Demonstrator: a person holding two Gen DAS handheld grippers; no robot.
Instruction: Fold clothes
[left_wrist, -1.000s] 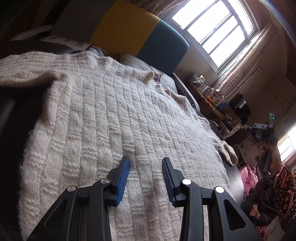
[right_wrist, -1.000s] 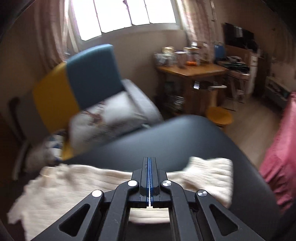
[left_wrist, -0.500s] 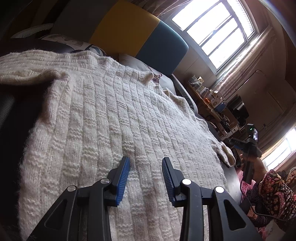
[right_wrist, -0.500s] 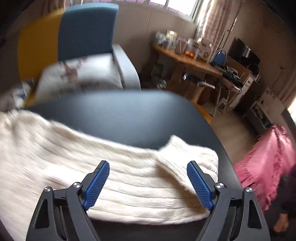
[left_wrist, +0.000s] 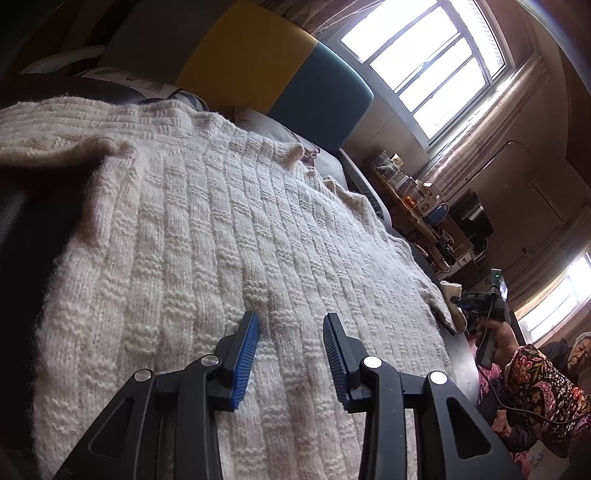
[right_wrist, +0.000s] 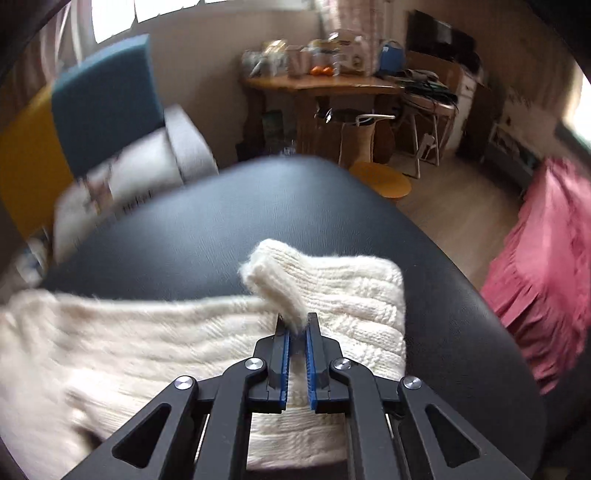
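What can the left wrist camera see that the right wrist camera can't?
Only the left wrist view shows the open left gripper over the sweater's wide ribbed body, bright windows, and a person's flowered sleeve. Only the right wrist view shows the right gripper pinching a sleeve fold, plus a pink cloth and yellow stool. Both show the cream sweater, black table and blue-yellow chair.

One cream knitted sweater (left_wrist: 229, 236), two grippers (blue-padded jaws), one black table (right_wrist: 207, 236), one wooden desk (right_wrist: 317, 83)
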